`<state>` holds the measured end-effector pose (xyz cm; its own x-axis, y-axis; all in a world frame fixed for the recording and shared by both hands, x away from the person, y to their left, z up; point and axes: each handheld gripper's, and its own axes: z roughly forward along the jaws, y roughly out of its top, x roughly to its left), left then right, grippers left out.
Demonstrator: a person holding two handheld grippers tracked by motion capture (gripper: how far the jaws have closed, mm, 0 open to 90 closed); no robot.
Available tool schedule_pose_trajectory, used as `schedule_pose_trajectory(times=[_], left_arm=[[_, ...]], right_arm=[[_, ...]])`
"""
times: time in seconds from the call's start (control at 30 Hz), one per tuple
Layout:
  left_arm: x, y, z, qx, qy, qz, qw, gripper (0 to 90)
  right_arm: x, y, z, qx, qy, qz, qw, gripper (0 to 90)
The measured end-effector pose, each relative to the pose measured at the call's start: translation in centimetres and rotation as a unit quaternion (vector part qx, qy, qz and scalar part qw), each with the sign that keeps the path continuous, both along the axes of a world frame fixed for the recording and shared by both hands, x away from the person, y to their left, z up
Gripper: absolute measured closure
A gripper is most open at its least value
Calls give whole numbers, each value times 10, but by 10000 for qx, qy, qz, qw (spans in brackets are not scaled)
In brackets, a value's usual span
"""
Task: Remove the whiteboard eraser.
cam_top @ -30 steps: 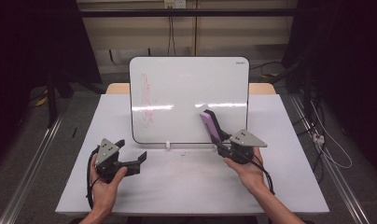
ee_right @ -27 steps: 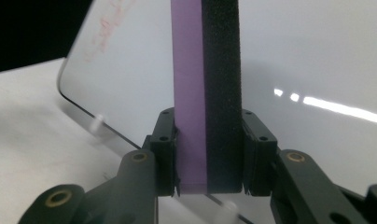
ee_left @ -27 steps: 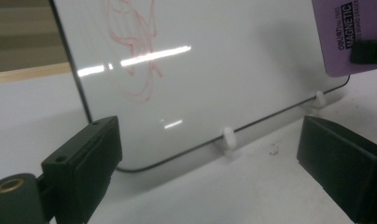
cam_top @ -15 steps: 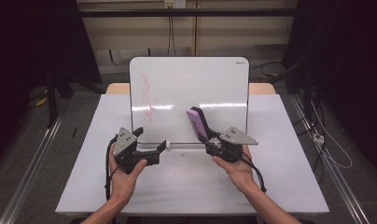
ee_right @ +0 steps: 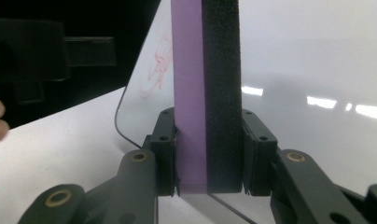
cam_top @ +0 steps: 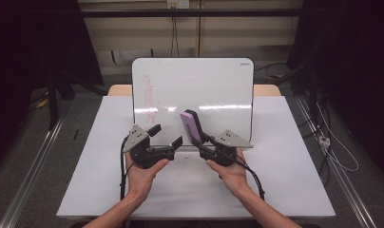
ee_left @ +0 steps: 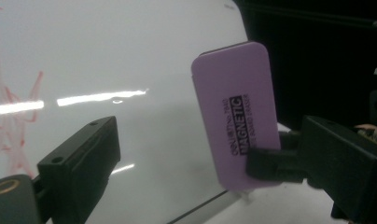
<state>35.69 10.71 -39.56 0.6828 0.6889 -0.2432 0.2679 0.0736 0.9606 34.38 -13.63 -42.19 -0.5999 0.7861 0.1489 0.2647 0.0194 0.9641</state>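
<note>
A purple magnetic eraser (cam_top: 192, 127) is seen clamped by its lower end between the jaws of the right gripper (cam_top: 205, 145), just ahead of a propped whiteboard (cam_top: 218, 85) on a white table (cam_top: 285, 156); the left gripper (cam_top: 167, 137) is held just beside it, jaws apart and empty, one black jaw standing at each side of the left gripper view with the eraser (ee_left: 235, 116) between them and farther off. In the right gripper view the eraser (ee_right: 205, 93) is gripped across its thickness, purple back against one pad and black felt against the other; its long axis rises up and out of the jaws, tilted slightly away from the gripper toward the board, with the free end uppermost. Red scribbles (cam_top: 149, 92) lie on the board's left part, beyond the open left gripper. The step in hand is judged to be bringing the felt to those marks; it would be done well if the felt face were turned flat to the board before contact, the clamp kept firm, and the board steadied by the free gripper so that it is not pushed over; strokes are best kept within the marked area.
</note>
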Motion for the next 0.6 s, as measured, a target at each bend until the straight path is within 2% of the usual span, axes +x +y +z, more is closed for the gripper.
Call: schedule_pose_trajectory(times=[0.03,0.07,0.13,0.17,0.27,0.33,0.43,0.47,0.6], left_arm=[[0,0,0,0,0,0,10000,71],[-1,-4,-3,-193,9,17,9998,89],[0,-5,-4,-225,43,-2,9997,106],[0,-9,-4,-314,61,-53,9995,109],[0,-13,-5,-291,17,-40,9996,125],[1,-19,-9,-405,81,-43,9991,157],[1,-21,-11,-372,84,-65,9992,210],[2,-25,-12,-496,102,-15,9987,238],[3,-31,-14,-491,190,-92,9986,289]], right_arm=[[-1,1,0,27,10,11,10000,638],[-2,2,0,69,35,32,10000,638],[-4,4,0,110,55,53,9999,638],[-4,5,-1,135,67,88,9998,638],[-5,6,-1,178,112,90,9997,638],[-5,8,-2,236,174,106,9995,638],[-5,8,-3,274,237,119,9993,638],[-5,8,-4,303,265,130,9991,638],[-6,10,-4,330,289,149,9989,637]])
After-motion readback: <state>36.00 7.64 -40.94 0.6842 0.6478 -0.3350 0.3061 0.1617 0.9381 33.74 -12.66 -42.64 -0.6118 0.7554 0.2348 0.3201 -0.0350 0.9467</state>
